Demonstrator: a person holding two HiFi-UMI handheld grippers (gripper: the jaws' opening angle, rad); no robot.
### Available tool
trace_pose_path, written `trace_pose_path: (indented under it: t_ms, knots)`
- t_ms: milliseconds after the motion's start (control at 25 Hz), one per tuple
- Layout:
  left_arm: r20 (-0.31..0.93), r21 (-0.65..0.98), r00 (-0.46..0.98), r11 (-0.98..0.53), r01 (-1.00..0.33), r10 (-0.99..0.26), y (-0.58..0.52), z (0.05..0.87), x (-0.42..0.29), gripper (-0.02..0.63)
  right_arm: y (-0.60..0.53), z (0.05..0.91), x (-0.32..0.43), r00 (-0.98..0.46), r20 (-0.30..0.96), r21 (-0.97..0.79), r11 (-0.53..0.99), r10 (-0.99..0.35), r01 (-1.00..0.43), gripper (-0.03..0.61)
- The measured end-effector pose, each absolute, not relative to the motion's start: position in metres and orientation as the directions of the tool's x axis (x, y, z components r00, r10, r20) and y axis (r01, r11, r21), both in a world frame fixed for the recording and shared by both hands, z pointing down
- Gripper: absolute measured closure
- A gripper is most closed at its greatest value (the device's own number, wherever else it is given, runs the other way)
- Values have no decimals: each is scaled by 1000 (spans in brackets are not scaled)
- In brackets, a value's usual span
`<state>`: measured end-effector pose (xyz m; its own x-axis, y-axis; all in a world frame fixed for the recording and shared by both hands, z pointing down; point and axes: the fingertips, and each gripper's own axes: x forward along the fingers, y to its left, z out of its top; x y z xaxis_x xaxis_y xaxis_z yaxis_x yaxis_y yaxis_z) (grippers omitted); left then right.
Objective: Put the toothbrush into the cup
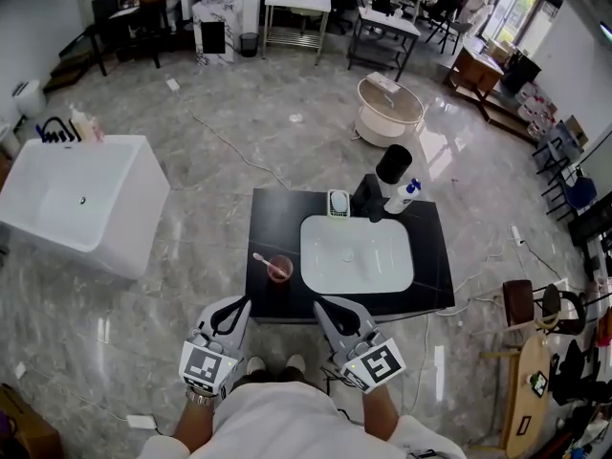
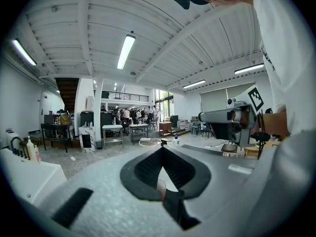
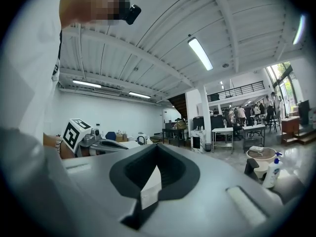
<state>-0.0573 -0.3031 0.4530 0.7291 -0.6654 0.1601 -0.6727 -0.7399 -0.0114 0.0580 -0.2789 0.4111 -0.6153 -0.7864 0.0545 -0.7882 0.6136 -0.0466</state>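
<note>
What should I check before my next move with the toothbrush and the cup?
1. Left gripper empty: ok, nothing between its jaws.
2. Right gripper empty: ok.
3. Jaws open for a grasp: not ok, both pairs are together.
4. Cup upright on the black table, left of the sink basin: ok.
5. Toothbrush found: ok, at the cup, one end pointing away to its left.
6. Toothbrush resting inside the cup: cannot tell, too small.
</note>
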Motion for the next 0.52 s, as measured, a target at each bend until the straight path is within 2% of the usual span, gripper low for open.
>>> trace_pose_path:
  t_ms: [520]
  knots:
    - [156,-7,730,-739,-673,-666,-296,452,-56,615,-275,409,54,-620,55,-35,619,-783,-785,568]
